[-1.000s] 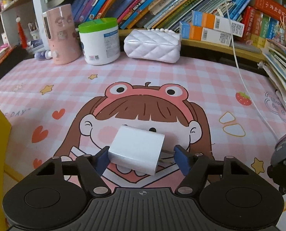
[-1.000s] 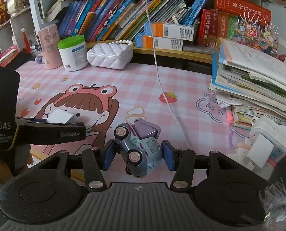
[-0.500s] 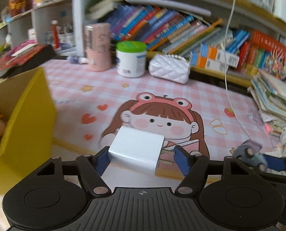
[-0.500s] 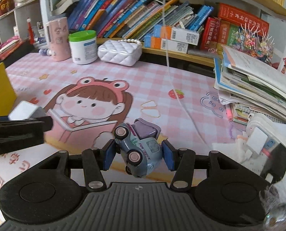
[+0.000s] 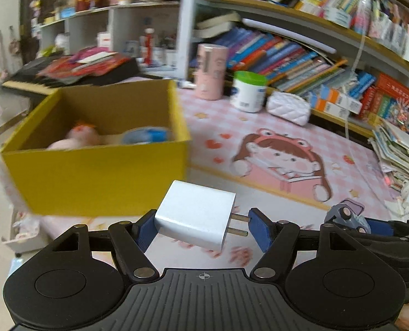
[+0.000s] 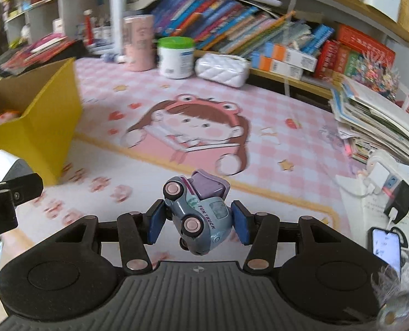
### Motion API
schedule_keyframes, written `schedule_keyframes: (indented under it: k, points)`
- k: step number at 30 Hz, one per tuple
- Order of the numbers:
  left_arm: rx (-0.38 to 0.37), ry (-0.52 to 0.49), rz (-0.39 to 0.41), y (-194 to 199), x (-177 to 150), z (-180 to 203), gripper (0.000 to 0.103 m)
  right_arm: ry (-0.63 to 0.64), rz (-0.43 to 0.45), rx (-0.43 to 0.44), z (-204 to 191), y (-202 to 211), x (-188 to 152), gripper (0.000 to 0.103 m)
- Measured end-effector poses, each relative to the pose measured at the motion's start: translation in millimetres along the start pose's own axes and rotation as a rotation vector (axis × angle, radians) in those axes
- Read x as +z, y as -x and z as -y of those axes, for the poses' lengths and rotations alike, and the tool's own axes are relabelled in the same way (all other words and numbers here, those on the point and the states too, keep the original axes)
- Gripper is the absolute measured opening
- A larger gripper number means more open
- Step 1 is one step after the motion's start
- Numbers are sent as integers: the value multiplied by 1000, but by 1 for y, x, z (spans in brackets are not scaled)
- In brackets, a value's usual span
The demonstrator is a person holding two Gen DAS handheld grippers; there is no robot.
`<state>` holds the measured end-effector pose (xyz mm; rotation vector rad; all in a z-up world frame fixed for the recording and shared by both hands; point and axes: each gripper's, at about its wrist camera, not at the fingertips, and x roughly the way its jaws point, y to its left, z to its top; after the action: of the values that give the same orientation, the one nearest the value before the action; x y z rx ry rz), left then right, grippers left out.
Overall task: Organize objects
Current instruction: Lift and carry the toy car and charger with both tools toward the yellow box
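From the left wrist view, the left gripper (image 5: 201, 227) has its blue-padded fingers (image 5: 144, 230) closed on a white cube-shaped plug-in charger (image 5: 194, 218). One pad presses the charger's flat end and the other meets the tips of its two metal prongs. The charger is held above the pink checked cartoon mat (image 5: 259, 143) that covers the surface. Beyond it, to the left, stands an open yellow cardboard box (image 5: 94, 176); a pink soft toy (image 5: 75, 139) and a blue-and-white item (image 5: 145, 136), both blurred, lie inside. Behind the box are a pink cylindrical container (image 5: 210, 71), a white tub with a green lid (image 5: 248, 91) and a white quilted purse (image 5: 287, 107), set just in front of a shelf of books (image 5: 287, 55). At the right edge the small blue toy car (image 5: 345, 218) shows in the other gripper.

From the right wrist view, the right gripper (image 6: 197, 220) has its fingers (image 6: 156, 220) clamped on the toy car (image 6: 201, 215), which is tipped with its wheels facing the camera and reads "FUN TRUCK". It hangs above the mat (image 6: 259, 104), with the yellow box (image 6: 39, 127) to the left. A stack of magazines and papers (image 6: 375, 121) lies to the right, with a black smartphone (image 6: 386, 248) below it.
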<state>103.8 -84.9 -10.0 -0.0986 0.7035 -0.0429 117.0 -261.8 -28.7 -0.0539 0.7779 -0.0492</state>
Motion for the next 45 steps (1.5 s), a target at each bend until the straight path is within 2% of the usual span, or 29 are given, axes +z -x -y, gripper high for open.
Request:
schedule_keyframes:
  k: [13,22,31,45]
  points:
    - [135,54,16,52,-34,-88,71,117,3,97,-106,46,-31,49]
    - [173,40,48,77,-43,-122,71,136,36,134,-149,69,-40,49]
    - [166,42,83,92,-46,-142,71,149,63,137,-171,85,-45,49]
    - [152,52,111,92,-39,-142,71,171,74,146,-177,85,-35,49]
